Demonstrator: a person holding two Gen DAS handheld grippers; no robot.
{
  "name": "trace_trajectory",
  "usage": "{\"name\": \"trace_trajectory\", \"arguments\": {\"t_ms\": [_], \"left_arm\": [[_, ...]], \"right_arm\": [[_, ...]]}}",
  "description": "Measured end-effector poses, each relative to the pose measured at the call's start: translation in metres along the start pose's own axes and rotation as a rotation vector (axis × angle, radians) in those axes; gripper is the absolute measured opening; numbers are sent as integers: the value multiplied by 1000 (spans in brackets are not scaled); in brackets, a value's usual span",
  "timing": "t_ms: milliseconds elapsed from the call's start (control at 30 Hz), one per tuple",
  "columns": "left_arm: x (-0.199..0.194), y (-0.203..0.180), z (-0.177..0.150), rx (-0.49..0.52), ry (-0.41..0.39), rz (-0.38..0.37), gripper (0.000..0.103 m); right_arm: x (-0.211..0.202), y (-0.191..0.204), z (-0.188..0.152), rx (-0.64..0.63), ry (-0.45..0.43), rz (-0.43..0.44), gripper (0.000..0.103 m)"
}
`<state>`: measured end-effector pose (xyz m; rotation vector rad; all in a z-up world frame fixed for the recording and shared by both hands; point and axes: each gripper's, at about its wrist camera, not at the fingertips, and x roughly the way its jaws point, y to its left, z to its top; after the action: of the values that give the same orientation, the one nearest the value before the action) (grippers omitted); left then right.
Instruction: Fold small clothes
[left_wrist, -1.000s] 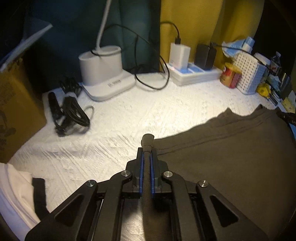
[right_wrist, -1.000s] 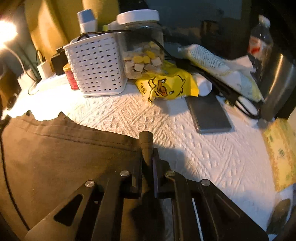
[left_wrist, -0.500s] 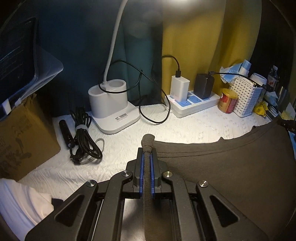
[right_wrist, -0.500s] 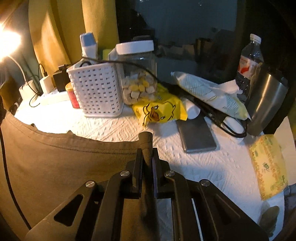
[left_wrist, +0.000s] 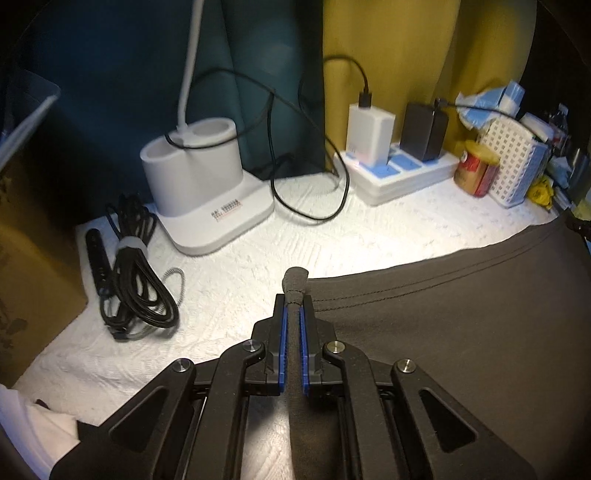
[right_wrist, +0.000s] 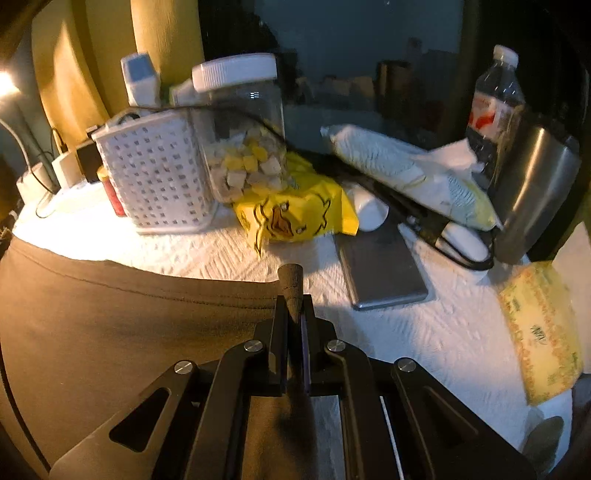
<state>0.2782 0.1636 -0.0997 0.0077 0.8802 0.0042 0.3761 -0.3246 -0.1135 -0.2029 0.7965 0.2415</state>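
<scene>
While both pairs of tongs pinch its hemmed edge, a dark brown garment (left_wrist: 461, 325) hangs stretched between them above a tabletop (left_wrist: 240, 280) covered in white textured cloth. The left tongs (left_wrist: 292, 306) are clenched on one corner, and a small bunched tip of fabric pokes out past the blue pads. The right tongs (right_wrist: 293, 306) have just been closing and are clamped on the opposite corner, again with a nub of cloth sticking out in front. In the right wrist view the garment (right_wrist: 122, 332) spreads away to the left; in the left wrist view it spreads to the right, its stitched hem running along the top.

Beyond the left tongs, a white lamp base (left_wrist: 203, 184) with two cup-shaped holders stands at the back, its neck rising out of view. A coiled black cable (left_wrist: 136, 280) lies to its left, beside a cardboard box (left_wrist: 33, 273). To the right sits a white power strip (left_wrist: 399, 173) carrying a white charger and a black one, then a red can (left_wrist: 476, 170) and a white perforated basket (left_wrist: 513, 162).

Beyond the right tongs, that basket (right_wrist: 155, 177) stands next to a clear jar (right_wrist: 243, 133) of pale and yellow cubes. In front lie a yellow duck-print packet (right_wrist: 295, 218) and a grey flat device (right_wrist: 384, 269). A water bottle (right_wrist: 495, 107) and a steel tumbler (right_wrist: 535, 195) stand at the far right.
</scene>
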Motion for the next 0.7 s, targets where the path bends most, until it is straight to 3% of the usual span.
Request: {"name": "trace_trajectory", "arguments": {"t_ms": [300, 367, 400, 433, 600, 700], "left_arm": [[8, -1, -1, 5, 50, 12, 7], [7, 2, 0, -7, 56, 26, 24], [5, 3, 0, -10, 55, 43, 47], [2, 5, -1, -21, 46, 56, 62], [-19, 10, -6, -42, 25, 45, 63], [-29, 9, -11, -39, 23, 38, 64]], "right_arm": [[14, 2, 3, 5, 48, -25, 6], [14, 3, 2, 3, 50, -38, 7], [14, 4, 2, 0, 52, -42, 7], [14, 5, 1, -3, 52, -48, 8], [3, 6, 2, -2, 33, -86, 25], [-9, 5, 3, 4, 22, -90, 26]]}}
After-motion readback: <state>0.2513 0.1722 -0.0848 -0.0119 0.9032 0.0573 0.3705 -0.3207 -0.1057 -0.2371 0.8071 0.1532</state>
